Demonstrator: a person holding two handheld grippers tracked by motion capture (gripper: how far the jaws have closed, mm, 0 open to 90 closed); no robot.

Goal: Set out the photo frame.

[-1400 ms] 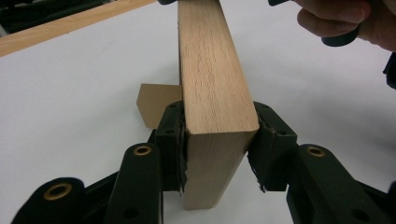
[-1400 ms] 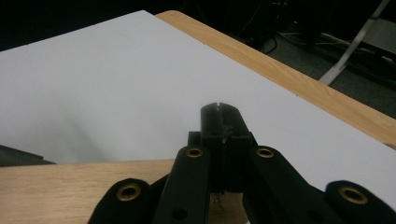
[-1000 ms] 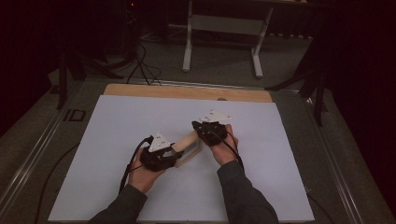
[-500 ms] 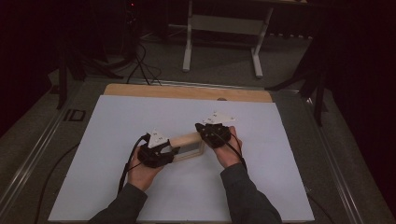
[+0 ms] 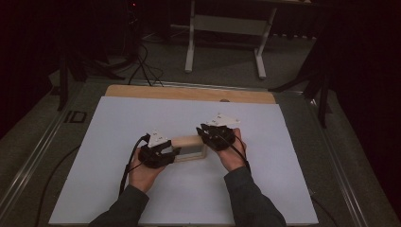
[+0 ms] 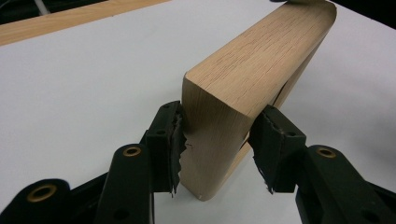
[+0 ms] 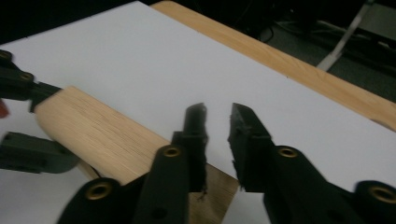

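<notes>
While left hand-held gripper clamps wooden frame | right hand-held gripper just opened, empty

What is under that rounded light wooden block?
The rounded light wooden block stands on the white table sheet. In the high view a pale panel shows on its side. Its underside is covered, so anything beneath cannot be seen.

wooden block on the table, mid-board — left gripper at its left end, right gripper at its right
</notes>
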